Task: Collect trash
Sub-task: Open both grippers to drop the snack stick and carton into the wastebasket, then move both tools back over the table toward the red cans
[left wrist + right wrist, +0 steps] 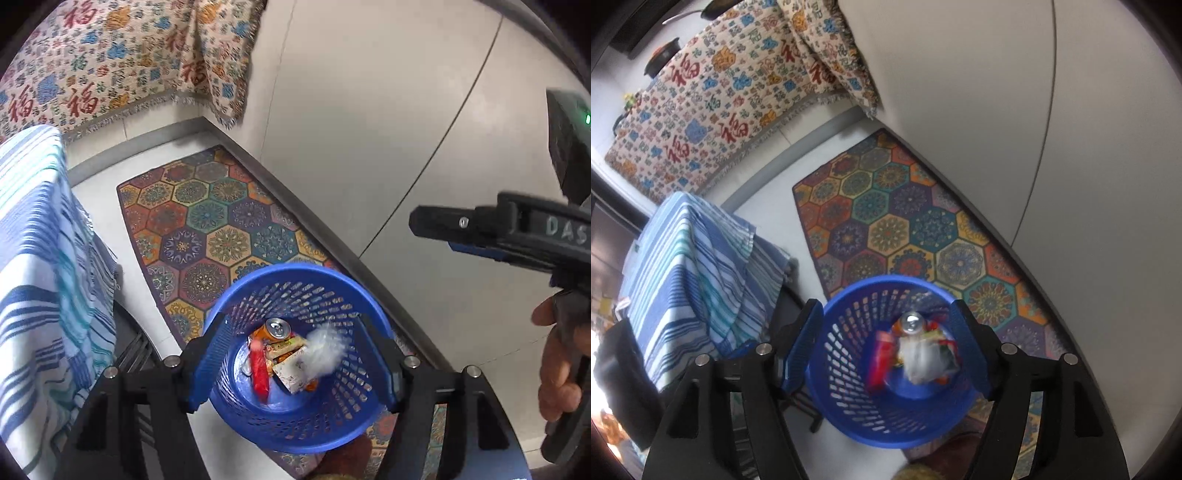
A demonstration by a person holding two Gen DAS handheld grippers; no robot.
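A blue mesh trash basket (354,398) stands on a patterned rug, seen from above in both wrist views (842,406). Inside lie an orange drink can (276,328), a red wrapper (258,369), a small carton (293,374) and a blurred white crumpled piece (327,350), which also shows in the right wrist view (921,360). My left gripper (293,369) is open and empty above the basket. My right gripper (886,354) is open and empty above it too; it shows at the right of the left wrist view (480,229), held by a hand.
A hexagon-patterned rug (207,221) lies along a grey wall panel (369,129). A blue striped cloth (48,258) drapes furniture on the left. A floral blanket with red characters (110,55) hangs behind. White floor (768,221) lies between them.
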